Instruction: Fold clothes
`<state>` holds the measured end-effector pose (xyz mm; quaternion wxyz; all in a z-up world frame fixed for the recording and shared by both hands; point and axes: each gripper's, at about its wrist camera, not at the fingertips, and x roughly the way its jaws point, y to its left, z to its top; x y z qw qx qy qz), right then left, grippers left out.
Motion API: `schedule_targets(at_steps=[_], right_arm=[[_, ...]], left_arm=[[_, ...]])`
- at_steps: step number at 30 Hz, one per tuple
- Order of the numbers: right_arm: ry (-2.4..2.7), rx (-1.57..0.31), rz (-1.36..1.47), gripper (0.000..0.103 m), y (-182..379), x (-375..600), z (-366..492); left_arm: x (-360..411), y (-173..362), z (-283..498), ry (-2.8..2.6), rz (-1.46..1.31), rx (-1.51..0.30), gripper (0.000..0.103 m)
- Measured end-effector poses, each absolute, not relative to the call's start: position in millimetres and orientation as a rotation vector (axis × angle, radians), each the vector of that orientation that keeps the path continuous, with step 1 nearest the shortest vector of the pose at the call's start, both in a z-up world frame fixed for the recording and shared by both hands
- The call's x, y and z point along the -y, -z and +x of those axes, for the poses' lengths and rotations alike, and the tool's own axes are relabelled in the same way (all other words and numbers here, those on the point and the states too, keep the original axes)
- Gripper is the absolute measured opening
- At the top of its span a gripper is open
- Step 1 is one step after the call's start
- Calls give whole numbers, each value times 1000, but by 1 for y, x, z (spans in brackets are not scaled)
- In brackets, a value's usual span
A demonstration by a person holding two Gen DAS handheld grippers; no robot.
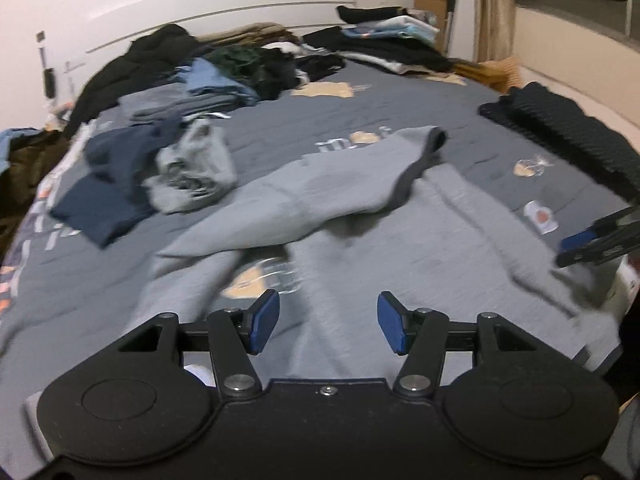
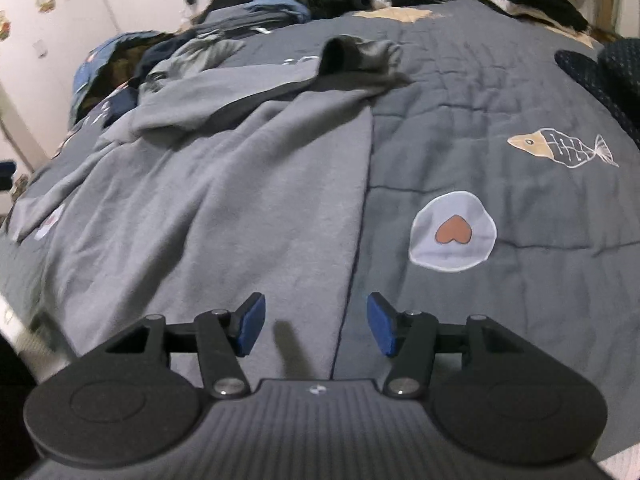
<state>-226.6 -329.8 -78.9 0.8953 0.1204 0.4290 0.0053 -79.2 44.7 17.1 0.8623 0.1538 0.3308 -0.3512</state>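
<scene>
bed: your dark grey quilt [image 2: 500, 128], printed with a fish and a heart patch, carries everything; you see it in both wrist views.
far piles: heaps of dark and light clothes [image 1: 248, 56] crowd the headboard end, well apart from your work; a navy garment [image 1: 108, 184] and a crumpled grey piece [image 1: 192, 168] lie to the left.
task garment: your grey fleece top [image 2: 240, 200] lies spread in the near middle of the quilt, its right edge running straight toward you, one sleeve [image 1: 312, 184] thrown across the body with its dark-lined cuff [image 1: 434, 140] at the far end.
step: you look to be early in the fold, sleeve brought in, body not yet doubled; that is a judgement.
next move: you will likely need both tongs on the near hem or side edge, pinching fabric only, not quilt.
left gripper [image 1: 327, 322]: released, jaws about half apart, nothing between the blue pads, hovering over the fleece.
right gripper [image 2: 316, 324]: released too, about half apart, empty, straddling the garment's right edge without touching it as far as you can tell.
</scene>
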Motion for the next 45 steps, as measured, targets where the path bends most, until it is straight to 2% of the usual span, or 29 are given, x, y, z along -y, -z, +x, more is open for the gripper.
schedule_targets(at_steps=[3,5,6,7,9,15,20,23,25,26,29,31,34,35,37,38,39,43,45], right_arm=[[-2,-905,285,53,89,334,-212],[-38,-928,321,35,96,333,-205],[-33,-926,330,8,96,333,-204],[-29,-924,339,3,96,333,-203],[-25,-896,411,2,88,343,-205],[178,-674,370,1,12,410,-225],[453,-571,181,1,-46,475,-227],[592,-627,7,2,-38,498,-205],[544,-687,79,5,-25,505,-192],[520,-716,114,6,-18,508,-186],[391,-692,122,18,-9,478,-178],[279,-670,138,34,-7,454,-166],[161,-626,186,41,-4,424,-146],[129,-616,202,42,-3,415,-139],[52,-607,219,42,3,399,-129],[22,-610,224,43,2,393,-123],[-6,-614,222,43,4,389,-121],[-94,-620,217,43,8,377,-114],[-116,-616,227,44,9,375,-113]], left_arm=[[-30,-12,-84,744,326,-685,54],[-27,-10,-85,750,311,-689,54],[-27,-9,-86,751,307,-692,54],[-27,-8,-87,753,303,-695,54],[-28,-6,-89,749,301,-701,54],[-44,-7,-84,701,289,-710,54],[-51,-11,-77,679,291,-707,54],[-44,-10,-72,677,321,-701,54],[-33,-9,-69,677,377,-677,57],[-26,-8,-68,679,413,-659,62],[-1,-4,-64,702,540,-586,65],[21,1,-59,724,631,-532,65],[58,16,-51,762,789,-456,64],[69,23,-49,775,836,-440,63],[90,37,-44,803,913,-420,49],[99,44,-41,817,945,-416,30],[105,49,-38,833,957,-427,25],[129,73,-24,843,1046,-406,27],[136,85,-21,844,1103,-381,33]])
